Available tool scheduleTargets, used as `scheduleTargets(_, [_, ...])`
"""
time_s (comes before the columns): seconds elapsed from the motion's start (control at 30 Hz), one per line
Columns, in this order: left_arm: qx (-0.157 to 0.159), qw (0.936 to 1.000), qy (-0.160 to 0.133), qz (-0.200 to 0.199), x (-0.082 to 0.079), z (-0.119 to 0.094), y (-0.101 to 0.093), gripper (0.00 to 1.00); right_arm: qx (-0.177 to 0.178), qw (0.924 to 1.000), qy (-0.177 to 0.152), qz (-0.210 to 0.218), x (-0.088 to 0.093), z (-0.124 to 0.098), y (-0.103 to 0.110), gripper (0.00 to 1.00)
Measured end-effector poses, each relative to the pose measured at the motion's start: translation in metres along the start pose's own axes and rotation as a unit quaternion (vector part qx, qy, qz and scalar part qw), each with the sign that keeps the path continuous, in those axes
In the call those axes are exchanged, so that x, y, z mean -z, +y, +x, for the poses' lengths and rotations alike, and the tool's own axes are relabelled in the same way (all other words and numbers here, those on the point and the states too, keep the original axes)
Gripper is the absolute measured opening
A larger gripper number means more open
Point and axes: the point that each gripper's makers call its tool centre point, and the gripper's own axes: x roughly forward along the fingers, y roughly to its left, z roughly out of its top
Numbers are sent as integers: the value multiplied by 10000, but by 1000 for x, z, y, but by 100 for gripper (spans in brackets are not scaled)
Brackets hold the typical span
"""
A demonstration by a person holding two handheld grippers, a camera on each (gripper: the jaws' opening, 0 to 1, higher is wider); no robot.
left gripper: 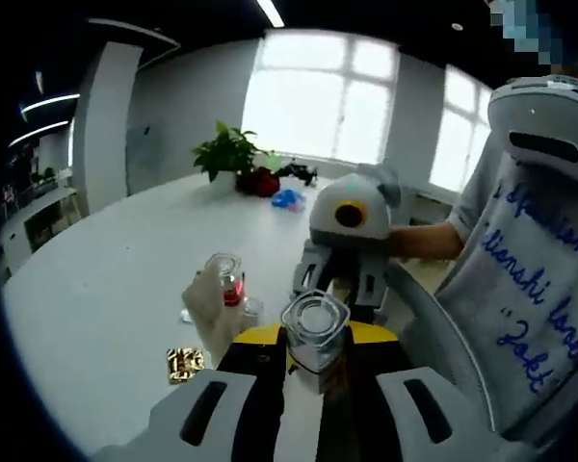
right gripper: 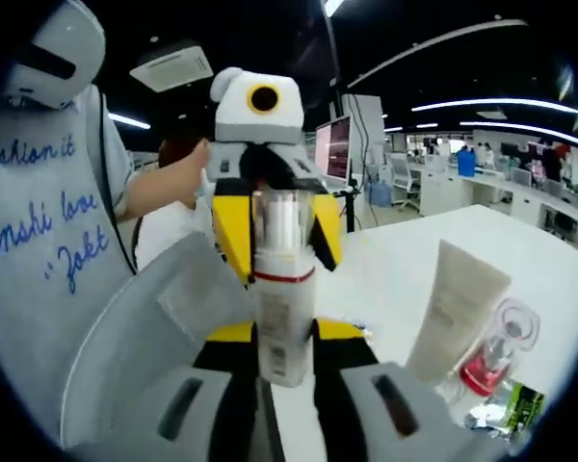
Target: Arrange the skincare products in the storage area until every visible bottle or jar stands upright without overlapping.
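The left hand-held gripper (left gripper: pixel 313 371) is pinching a clear-capped bottle (left gripper: pixel 315 332), seen from the cap end in the left gripper view with the black and yellow jaws closed on its sides. In the right gripper view the same bottle (right gripper: pixel 283 289) stands upright between the two tools: the right hand-held gripper (right gripper: pixel 281 361) has its jaws closed on the lower body, while the other gripper holds it from the far side near the red band under the cap. So the bottle is carried in the air above the desk (left gripper: pixel 125 279), held at both ends.

Judging by its looks, the bottle is stiff plastic with a smooth, glossy wall and a hard clear cap, probably light and rather slippery. The safer hold is on the straight white body below the red band. The cap may pull off or crack if squeezed.

Beyond the bottle, on the desk, a cream tube (right gripper: pixel 458 308) stands on its cap, leaning slightly; it is soft and will give under the jaws, so its stiff cap end is the place to grip. Just beside the tube is a small clear bottle with red liquid (right gripper: pixel 491 361), which looks rigid and breakable. Near that lies a small dark and gold packet (left gripper: pixel 185 364). Farther from the bottle sits a potted plant (left gripper: pixel 233 154).
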Motion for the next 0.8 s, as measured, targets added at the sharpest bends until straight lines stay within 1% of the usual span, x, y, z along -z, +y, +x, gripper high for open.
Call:
scheduleTargets(0.17, [138, 9997, -53, 215, -4, 0, -6, 20, -139, 9998, -146, -25, -3, -1, 5, 20])
scheduleTargets(0.37, [244, 9992, -156, 292, -8, -1, -8, 20, -208, 9995, -220, -59, -4, -2, 6, 20])
scheduleTargets(0.43, [280, 9991, -191, 261, -10, -2, -8, 19, -239, 9994, -243, -59, -5, -2, 7, 20])
scheduleTargets(0.5, [314, 9987, -240, 330, -11, -2, -9, 19, -274, 9993, -250, -63, -5, -2, 7, 20])
scheduleTargets(0.63, [372, 9983, -363, 272, -14, -4, -10, 19, -335, 9989, -314, -65, -7, -3, 9, 20])
scheduleTargets(0.7, [415, 9977, -478, 256, -18, -6, -11, 19, -363, 9988, -334, -72, -7, -3, 10, 20])
scheduleTargets(0.8, [415, 9975, -536, 182, -18, -7, -9, 19, -371, 9986, -364, -43, -8, -3, 9, 20])
